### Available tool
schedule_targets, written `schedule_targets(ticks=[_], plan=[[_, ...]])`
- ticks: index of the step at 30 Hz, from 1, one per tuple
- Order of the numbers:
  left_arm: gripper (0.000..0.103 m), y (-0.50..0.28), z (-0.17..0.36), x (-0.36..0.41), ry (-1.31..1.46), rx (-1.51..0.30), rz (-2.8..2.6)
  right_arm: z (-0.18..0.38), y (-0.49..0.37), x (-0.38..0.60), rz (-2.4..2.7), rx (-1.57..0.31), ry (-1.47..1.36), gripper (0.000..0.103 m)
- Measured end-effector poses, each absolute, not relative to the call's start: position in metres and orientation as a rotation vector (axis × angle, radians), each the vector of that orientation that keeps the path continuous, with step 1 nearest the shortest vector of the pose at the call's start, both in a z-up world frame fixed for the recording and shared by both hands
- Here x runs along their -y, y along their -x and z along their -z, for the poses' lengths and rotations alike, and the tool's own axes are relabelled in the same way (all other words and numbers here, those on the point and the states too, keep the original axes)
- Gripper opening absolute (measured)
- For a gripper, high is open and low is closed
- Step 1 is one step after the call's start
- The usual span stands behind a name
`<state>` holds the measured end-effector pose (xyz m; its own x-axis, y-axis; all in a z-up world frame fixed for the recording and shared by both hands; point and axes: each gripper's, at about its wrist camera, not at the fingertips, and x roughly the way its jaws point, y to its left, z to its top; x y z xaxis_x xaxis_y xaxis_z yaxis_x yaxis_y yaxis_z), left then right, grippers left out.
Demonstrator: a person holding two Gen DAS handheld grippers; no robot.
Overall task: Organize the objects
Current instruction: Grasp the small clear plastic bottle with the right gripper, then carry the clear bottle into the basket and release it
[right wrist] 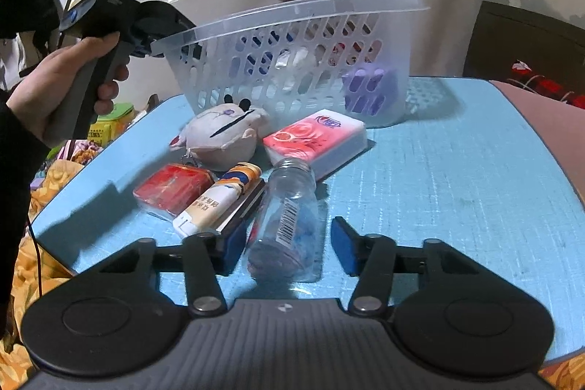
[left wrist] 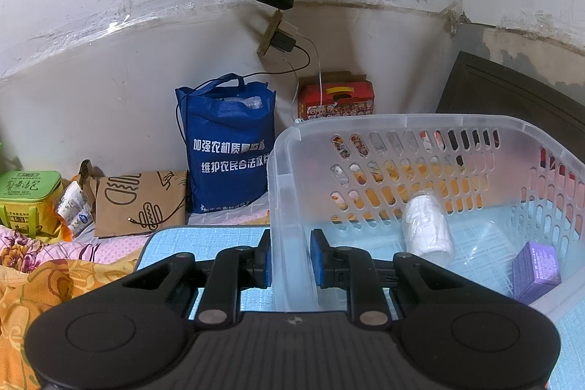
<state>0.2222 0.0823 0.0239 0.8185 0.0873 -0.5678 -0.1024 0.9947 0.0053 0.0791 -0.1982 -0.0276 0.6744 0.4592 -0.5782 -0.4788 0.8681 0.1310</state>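
Steadying the clear plastic basket (left wrist: 420, 123) w/ the left gripper (left wrist: 290, 258): its blue pads are clamped on the basket's near wall, one pad outside, one inside. In the right-wrist view a hand (right wrist: 62, 86) holds that tool by its handle, and the basket sits tilted at the far side of the blue table (right wrist: 457, 178).

Right gripper (right wrist: 285, 243) sits low over the table, jaws straddling an empty glass bottle (right wrist: 289, 211) lying on its side, neck pointing away. Left pad looks close against the glass, right pad shows a gap, so not gripped yet, I'd say.

Progress, judging by how things lie: early-to-mid. Inside the basket, 2 items: 1 white cup (left wrist: 427, 222) on its side and 1 purple box (left wrist: 535, 267) toward the right corner.

Left on the table, 5 things I can count: 1 glass bottle, 1 pink-and-white tissue pack (right wrist: 318, 141) just in front of the basket, 1 plush toy (right wrist: 223, 134), 1 red pack (right wrist: 175, 189), 1 white-and-orange tube-shaped pack (right wrist: 219, 203) lying beside the bottle. Something dark lies under that tube pack; can't tell what it is.

So roughly 2 in, 5 to go, bottle looks next.
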Motion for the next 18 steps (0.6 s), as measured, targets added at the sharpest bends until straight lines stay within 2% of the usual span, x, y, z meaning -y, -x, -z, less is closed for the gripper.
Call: schedule_targets(ticks=[1, 9, 18], plan=[[0.024, -0.222, -0.024, -0.082, 0.026, -0.604, -0.101, 0.027, -0.080, 0.197, -0.531, -0.643, 0.036, 0.045], [0.024, -0.223, -0.024, -0.082, 0.028, -0.600, -0.092, 0.024, -0.080, 0.203, -0.527, -0.632, 0.027, 0.044], [0.024, -0.224, -0.023, -0.085, 0.043, -0.595, -0.078, -0.021, -0.088, 0.232, -0.520, -0.545, -0.028, 0.043]])
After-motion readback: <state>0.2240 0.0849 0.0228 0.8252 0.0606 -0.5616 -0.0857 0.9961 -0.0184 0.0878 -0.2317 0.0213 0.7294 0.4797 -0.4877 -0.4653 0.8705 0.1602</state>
